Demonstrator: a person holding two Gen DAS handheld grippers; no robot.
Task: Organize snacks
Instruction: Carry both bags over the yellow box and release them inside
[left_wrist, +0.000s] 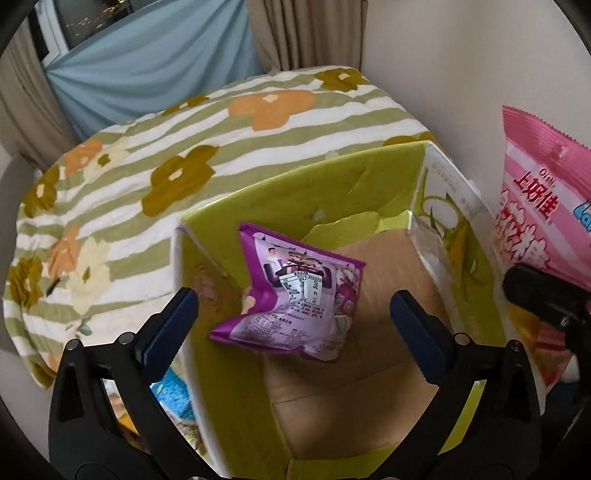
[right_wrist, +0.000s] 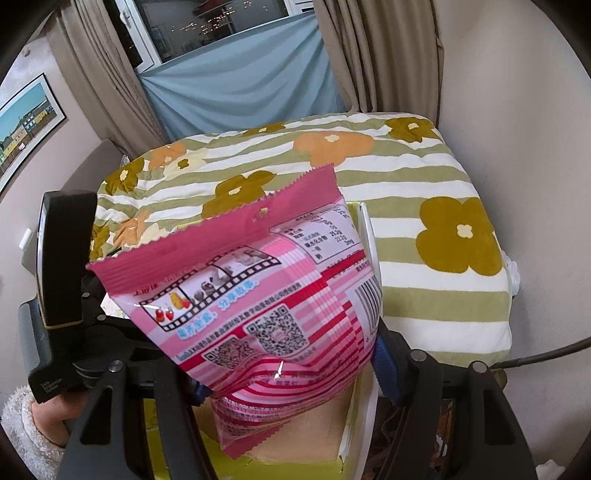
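The left gripper (left_wrist: 293, 325) stands with its blue-padded jaws spread wide and nothing between them, poised above the open green-lined cardboard box (left_wrist: 369, 173). Just ahead of its fingertips a small purple foil snack packet (left_wrist: 295, 295) sits tilted over the box's brown floor; whether it rests against the near wall or is dropping in cannot be told. The right gripper (right_wrist: 288, 376) is clamped on the lower end of a large pink-and-white striped snack bag (right_wrist: 258, 295), which stands upright above the same box, its crimped top edge uppermost and its printed back toward the camera; in the left view that bag (left_wrist: 535, 206) shows at the right, beyond the box's wall. The step in hand looks to be loading the box: the purple packet is at or just in it, and the pink bag is next. That move calls for carrying the pink bag over the opening, lowering it clear of the walls and the purple packet, then spreading the jaws. Counted: two grippers, one box, two snack packs held or boxed. Bits of other wrappers, blue among them, peep out beside the box at lower left, too hidden to count. Everything sits on a green-striped flowered blanket (left_wrist: 184, 147).
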